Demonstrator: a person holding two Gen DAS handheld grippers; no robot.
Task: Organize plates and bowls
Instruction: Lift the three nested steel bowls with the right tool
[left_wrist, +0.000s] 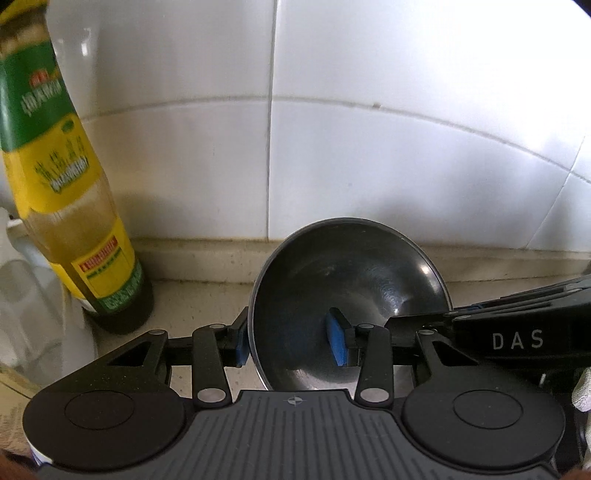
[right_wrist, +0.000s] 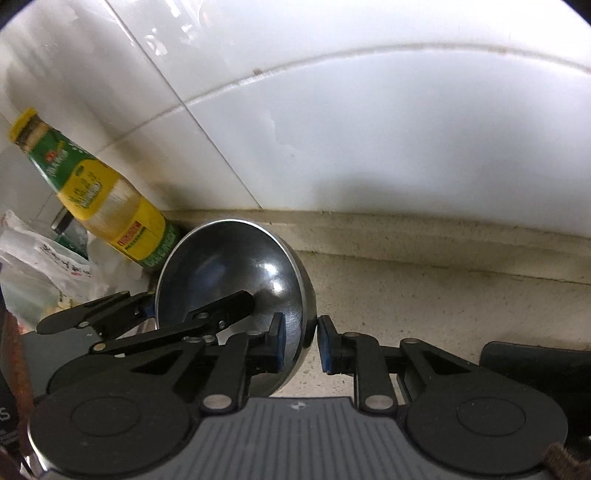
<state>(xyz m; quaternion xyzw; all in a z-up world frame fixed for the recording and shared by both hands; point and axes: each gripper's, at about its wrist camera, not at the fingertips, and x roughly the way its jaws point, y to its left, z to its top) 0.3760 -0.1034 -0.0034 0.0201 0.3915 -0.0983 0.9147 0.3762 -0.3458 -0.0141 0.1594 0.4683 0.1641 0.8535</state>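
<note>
A shiny steel bowl (left_wrist: 347, 295) is tilted on edge over the beige counter, near the tiled wall. My left gripper (left_wrist: 293, 341) straddles the bowl's left rim, one blue pad outside and one inside, with a wide gap between them. My right gripper (right_wrist: 301, 341) straddles the bowl (right_wrist: 229, 273) at its right rim, one pad inside and one outside close to the wall of the bowl. The left gripper's fingers (right_wrist: 207, 314) show reaching into the bowl in the right wrist view. The right gripper's body (left_wrist: 517, 332) shows at the right in the left wrist view.
A tall bottle with a yellow and green label (left_wrist: 70, 184) stands left of the bowl by the wall; it also shows in the right wrist view (right_wrist: 103, 206). Plastic bags (right_wrist: 40, 266) lie at the far left. A dark object (right_wrist: 535, 358) lies on the counter (right_wrist: 443, 302) at the right.
</note>
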